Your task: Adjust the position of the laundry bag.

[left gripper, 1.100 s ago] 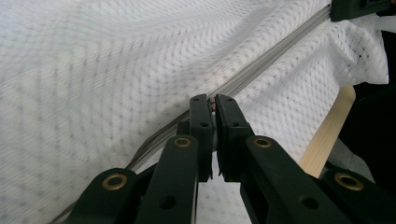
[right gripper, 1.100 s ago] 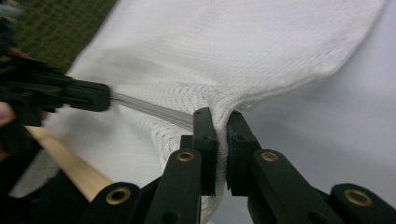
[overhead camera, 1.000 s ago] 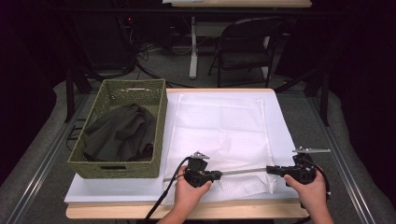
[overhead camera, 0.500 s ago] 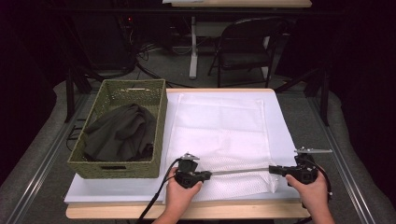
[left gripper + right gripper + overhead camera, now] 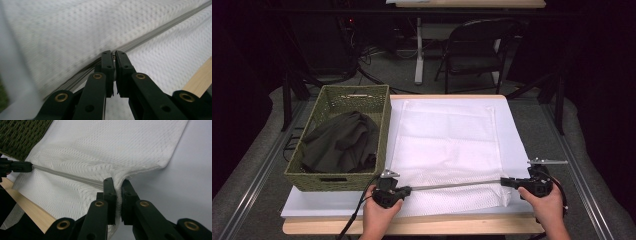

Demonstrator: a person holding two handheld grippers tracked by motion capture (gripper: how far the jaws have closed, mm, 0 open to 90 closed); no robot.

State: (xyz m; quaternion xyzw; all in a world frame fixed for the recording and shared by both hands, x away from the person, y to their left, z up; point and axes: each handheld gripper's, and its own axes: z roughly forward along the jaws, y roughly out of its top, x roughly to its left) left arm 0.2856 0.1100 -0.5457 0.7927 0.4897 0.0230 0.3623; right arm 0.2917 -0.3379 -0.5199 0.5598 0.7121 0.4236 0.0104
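Two grippers pinch one white mesh bag [image 5: 447, 150] lying flat on the white sheet [image 5: 519, 150] over the table. From the high view the left gripper [image 5: 406, 189] and right gripper [image 5: 507, 182] sit at opposite ends of the grey zipper line [image 5: 457, 185] near the table's front edge [image 5: 412, 227]. That view also takes in the green woven basket [image 5: 382, 125] just left of the bag, with dark cloth [image 5: 339, 142] heaped inside. Up close, the left gripper view shows jaws pressed together on the zipper pull [image 5: 113, 57], and the right gripper view shows jaws clamped on a bunched corner of mesh. Beyond the table stand a dark folding chair [image 5: 474, 50] and cables on a grey floor, in a dim room
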